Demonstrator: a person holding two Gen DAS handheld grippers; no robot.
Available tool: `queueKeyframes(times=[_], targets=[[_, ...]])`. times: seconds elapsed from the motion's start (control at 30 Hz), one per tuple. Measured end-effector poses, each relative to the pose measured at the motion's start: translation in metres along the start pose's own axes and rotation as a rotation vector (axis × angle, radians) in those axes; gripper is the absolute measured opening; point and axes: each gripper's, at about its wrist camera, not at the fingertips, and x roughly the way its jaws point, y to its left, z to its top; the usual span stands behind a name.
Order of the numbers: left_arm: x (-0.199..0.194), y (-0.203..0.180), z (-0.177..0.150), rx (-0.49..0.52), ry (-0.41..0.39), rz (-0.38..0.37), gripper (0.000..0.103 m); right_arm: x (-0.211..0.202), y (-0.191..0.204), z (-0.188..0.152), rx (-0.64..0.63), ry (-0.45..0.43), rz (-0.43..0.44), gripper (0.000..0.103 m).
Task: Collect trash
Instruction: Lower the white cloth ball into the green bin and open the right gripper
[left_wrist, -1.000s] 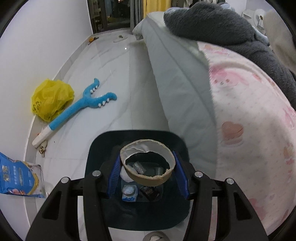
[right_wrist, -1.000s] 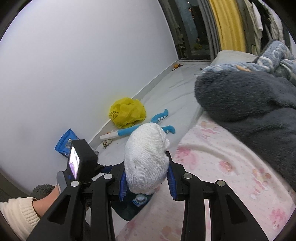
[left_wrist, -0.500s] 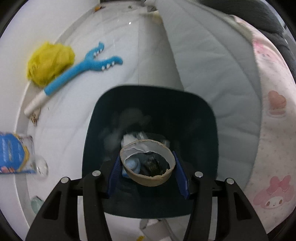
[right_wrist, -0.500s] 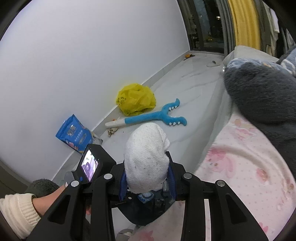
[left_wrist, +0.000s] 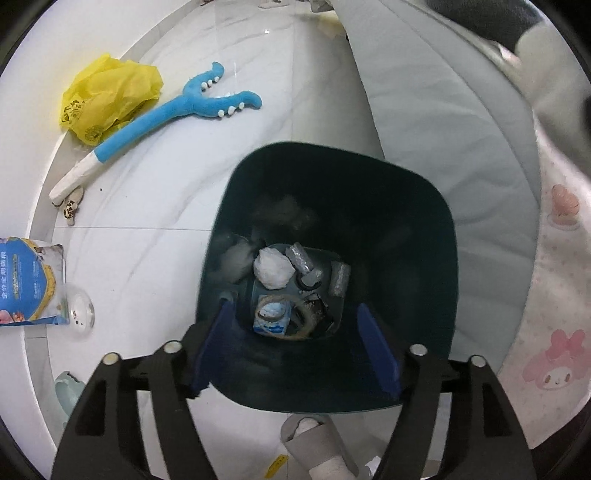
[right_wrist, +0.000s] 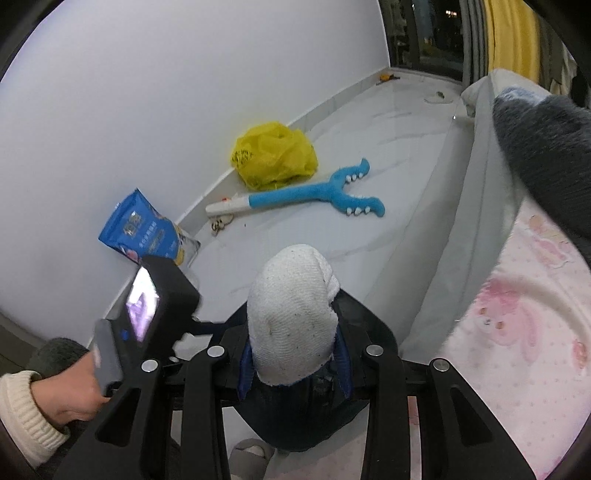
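Observation:
A dark teal trash bin (left_wrist: 436, 236) stands on the floor beside the bed; its rim also shows in the right wrist view (right_wrist: 373, 325). My left gripper (left_wrist: 295, 350) is open and empty right over the bin's mouth. A cardboard tape ring (left_wrist: 286, 319) lies at the bin's bottom among a white wad (left_wrist: 273, 267), a small blue carton and grey wrappers. My right gripper (right_wrist: 293, 362) is shut on a white cloth (right_wrist: 290, 314), held above the bin's near rim.
On the white floor lie a yellow plastic bag (left_wrist: 107, 96), a blue plush stick toy (left_wrist: 177, 110) and a blue snack bag (left_wrist: 26, 280) by the wall. The bed with a pink sheet (left_wrist: 554, 295) borders the right. A grey slipper (left_wrist: 317, 446) is below the bin.
My left gripper has opened over the bin and the cardboard tape ring has dropped to the bottom. My right gripper, still shut on the white cloth, has moved closer over the bin.

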Motion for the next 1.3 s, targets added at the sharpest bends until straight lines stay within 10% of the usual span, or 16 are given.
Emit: queueKeyframes(times=[1.3], targets=[[-0.166, 0.035, -0.006, 0.002, -0.550, -0.010, 0.070, 0.134, 0.033, -0.028, 0.011, 0.340, -0.101, 0.037]])
